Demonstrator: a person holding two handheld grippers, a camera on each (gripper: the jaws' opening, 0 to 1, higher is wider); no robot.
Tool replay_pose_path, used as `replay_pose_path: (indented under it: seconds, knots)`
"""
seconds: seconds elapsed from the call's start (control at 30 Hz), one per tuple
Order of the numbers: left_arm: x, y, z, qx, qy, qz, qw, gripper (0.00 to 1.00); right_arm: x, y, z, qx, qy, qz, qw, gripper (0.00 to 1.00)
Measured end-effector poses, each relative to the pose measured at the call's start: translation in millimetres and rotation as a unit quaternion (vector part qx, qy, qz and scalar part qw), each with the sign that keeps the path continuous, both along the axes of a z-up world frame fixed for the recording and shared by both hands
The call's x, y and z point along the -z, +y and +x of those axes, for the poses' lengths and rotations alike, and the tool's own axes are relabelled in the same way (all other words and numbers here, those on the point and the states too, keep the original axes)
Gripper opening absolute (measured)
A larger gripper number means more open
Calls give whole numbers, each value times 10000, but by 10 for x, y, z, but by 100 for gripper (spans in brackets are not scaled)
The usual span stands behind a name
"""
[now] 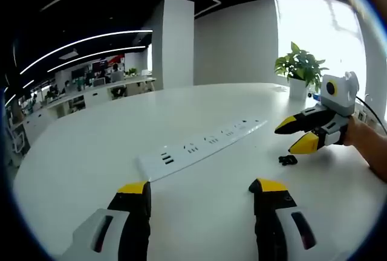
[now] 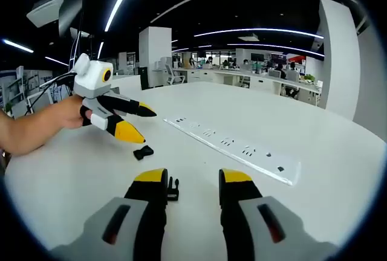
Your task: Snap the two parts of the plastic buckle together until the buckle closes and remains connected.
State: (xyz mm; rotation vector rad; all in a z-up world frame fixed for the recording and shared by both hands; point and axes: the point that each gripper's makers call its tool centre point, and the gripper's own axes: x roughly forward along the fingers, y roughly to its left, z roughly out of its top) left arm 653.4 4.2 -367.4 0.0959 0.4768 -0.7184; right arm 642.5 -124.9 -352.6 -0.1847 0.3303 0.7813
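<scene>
The buckle is in 2 separate black plastic parts, both lying on the white table [image 2: 338, 146]. In the right gripper view, 1 part [image 2: 143, 151] sits at about 10 o'clock from the picture's centre, a small dark lump with a notched outline, just below the yellow tip of the left gripper [image 2: 134, 122]. The other part [image 2: 173, 189] lies near 6 o'clock, a pronged piece just beside the inner edge of the right gripper's [image 2: 188, 177] left jaw; whether it touches that jaw cannot be told. The 2 parts are apart, not joined.

In the left gripper view, 1 part [image 1: 288, 160] shows at 3 o'clock as a small black shape on the table, just under the right gripper [image 1: 294, 136].

The right gripper's jaws stand apart with bare table between the tips. The left gripper [image 1: 201, 188], seen in its own view at 6 o'clock, also has its jaws spread wide over bare table. Each gripper has black jaws with yellow tips and is held by a hand [image 2: 71, 113].

A long white power strip [image 2: 233, 147] lies across the table beyond the parts, toward 2 o'clock in the right gripper view. A potted plant [image 1: 300, 70] stands on the far edge at 2 o'clock in the left gripper view.
</scene>
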Motion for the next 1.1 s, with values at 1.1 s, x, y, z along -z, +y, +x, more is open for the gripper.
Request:
replay_pose_path:
  seconds: [1.1]
  knots:
    - [-160, -389, -21, 1716, 58, 526, 9837, 44, 47, 99, -187, -646, 158, -83, 9978, 23]
